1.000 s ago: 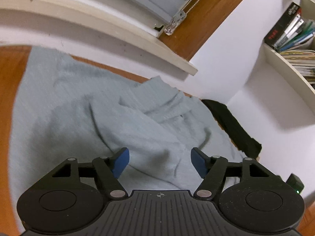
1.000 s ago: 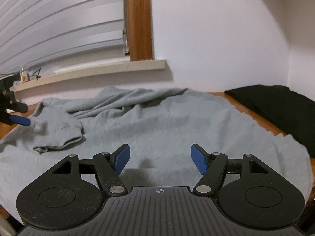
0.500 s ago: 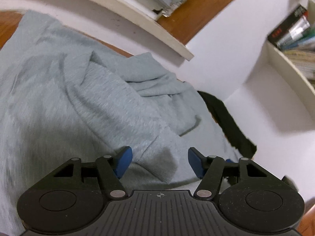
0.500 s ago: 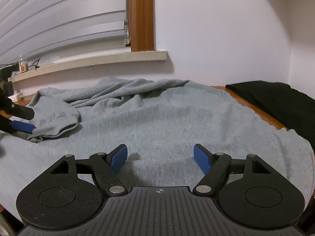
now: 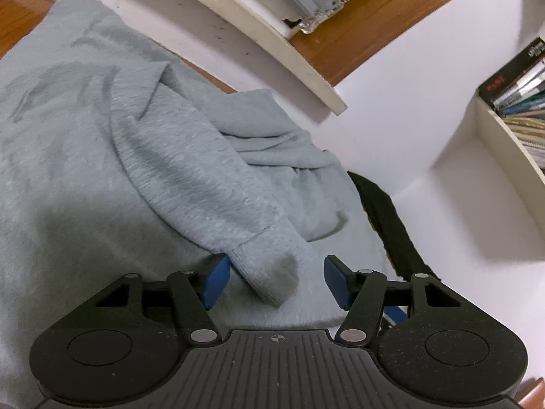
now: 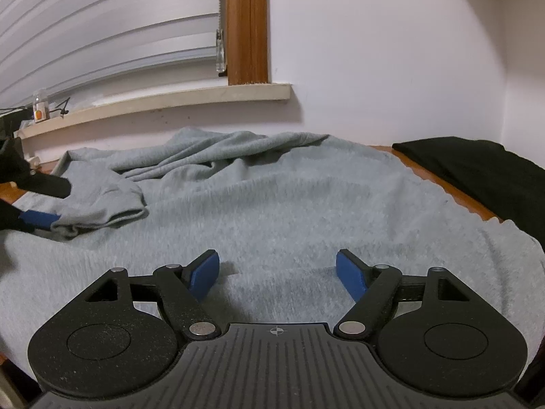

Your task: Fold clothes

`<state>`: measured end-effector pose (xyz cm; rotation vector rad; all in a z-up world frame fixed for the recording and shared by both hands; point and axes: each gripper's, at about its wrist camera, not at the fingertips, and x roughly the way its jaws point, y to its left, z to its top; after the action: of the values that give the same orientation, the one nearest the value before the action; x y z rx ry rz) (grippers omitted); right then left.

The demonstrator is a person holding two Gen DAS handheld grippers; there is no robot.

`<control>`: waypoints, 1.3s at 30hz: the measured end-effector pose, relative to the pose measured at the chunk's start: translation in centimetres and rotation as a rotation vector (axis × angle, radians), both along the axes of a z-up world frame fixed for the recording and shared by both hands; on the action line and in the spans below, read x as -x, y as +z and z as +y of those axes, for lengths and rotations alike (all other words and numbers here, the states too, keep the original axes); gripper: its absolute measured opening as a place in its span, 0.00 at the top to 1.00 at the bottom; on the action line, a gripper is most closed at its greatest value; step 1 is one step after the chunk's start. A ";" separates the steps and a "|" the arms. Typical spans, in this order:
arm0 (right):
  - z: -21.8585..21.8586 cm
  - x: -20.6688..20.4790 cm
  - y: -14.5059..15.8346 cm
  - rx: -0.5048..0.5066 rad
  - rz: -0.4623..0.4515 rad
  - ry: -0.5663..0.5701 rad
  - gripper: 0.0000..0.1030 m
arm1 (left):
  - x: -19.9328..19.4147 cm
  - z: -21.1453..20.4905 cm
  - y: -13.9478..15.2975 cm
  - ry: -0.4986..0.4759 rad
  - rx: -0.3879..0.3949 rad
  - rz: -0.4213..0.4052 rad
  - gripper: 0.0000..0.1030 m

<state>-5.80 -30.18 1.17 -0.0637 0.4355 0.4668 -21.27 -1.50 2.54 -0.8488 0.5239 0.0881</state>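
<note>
Where the wooden table (image 6: 442, 179) meets the white wall, a large grey sweatshirt (image 6: 306, 211) lies spread over nearly the whole surface, its body flat in the near and middle part and its far edge bunched into long folds under the window sill (image 6: 170, 102). To the far right, just beside the sweatshirt's edge, a folded black garment (image 6: 477, 167) rests on the table. In the left wrist view a white bookshelf (image 5: 504, 129) with a row of books stands against the wall on the right.

One sleeve (image 5: 204, 184) of the sweatshirt is laid diagonally across the body, and its ribbed cuff (image 5: 272, 269) ends at the left side of the scene. The left gripper (image 5: 276, 283) has its jaws spread with that cuff between them; the jaws have just been closing a little, and the left blue pad (image 5: 216, 281) sits just beside the cuff, while the right pad (image 5: 335, 284) stands apart from it, so the cuff is not pinched. From the right wrist view the same gripper shows at the left edge, one blue finger under the cuff.

The right gripper (image 6: 277, 274) hovers over the near flat part of the sweatshirt, its jaws spread and having just been opening, with only flat cloth lying below them.
</note>
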 end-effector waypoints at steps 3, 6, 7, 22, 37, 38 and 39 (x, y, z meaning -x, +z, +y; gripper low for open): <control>0.0 0.0 -0.1 0.000 0.000 0.001 0.27 | -0.1 0.2 -0.2 0.015 0.006 0.004 0.48; -0.1 0.1 -0.2 -0.002 -0.002 0.000 0.26 | -0.2 0.4 -0.6 0.024 0.017 0.005 0.62; -0.1 0.1 -0.1 -0.001 -0.002 -0.001 0.26 | -0.2 0.7 -0.7 0.023 0.024 0.002 0.75; -0.3 0.1 -0.1 -0.011 -0.005 0.002 0.24 | 8.9 16.3 8.1 0.209 -0.247 -0.087 0.93; 0.2 0.6 1.2 -0.042 -0.050 0.026 0.32 | 9.9 21.6 9.9 0.256 -0.391 0.054 0.27; 0.2 0.5 1.4 -0.054 -0.050 0.032 0.43 | 9.3 21.1 9.6 0.240 -0.398 0.056 0.22; 0.2 0.6 1.6 -0.062 -0.053 0.037 0.55 | 8.7 20.6 9.3 0.224 -0.407 0.058 0.22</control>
<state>-6.36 -29.94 2.81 -0.0245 0.3686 0.5138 -30.00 19.07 11.85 -0.5038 0.4428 0.4120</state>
